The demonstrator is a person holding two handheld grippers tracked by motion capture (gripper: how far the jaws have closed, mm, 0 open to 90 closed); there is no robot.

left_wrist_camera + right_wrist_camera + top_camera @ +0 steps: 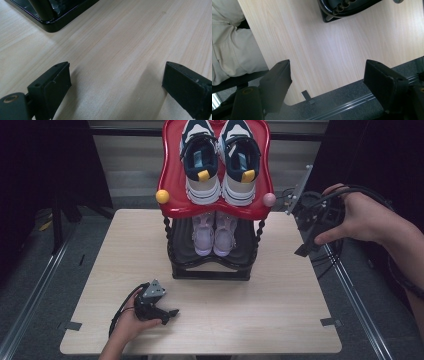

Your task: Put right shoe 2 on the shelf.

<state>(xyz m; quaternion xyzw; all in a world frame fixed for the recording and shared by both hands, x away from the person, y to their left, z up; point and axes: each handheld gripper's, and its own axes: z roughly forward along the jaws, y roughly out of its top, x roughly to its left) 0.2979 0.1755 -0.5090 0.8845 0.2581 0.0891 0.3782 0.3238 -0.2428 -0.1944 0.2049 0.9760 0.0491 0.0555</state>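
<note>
Pale wooden surface (280, 320) carries the left gripper (167, 312) near its front edge, jaws wide apart and empty. Just beyond it stands the black shoe rack (210, 270) with its lilac shoes (214, 234). Off the rack's right side, the right gripper (307, 245) hangs over the surface's edge, equally open and empty.

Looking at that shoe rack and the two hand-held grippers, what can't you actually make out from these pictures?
- Pale pink shoes, high view: their heels are hidden under the red top shelf.
- Navy and white sneakers, high view: the toes are cut off by the top edge.
- Right gripper, high view: the hand and cables cover it, so its jaws are hard to tell there.
- Shoe rack base, left gripper view: cut off by the top edge; no shoes to judge.
</note>
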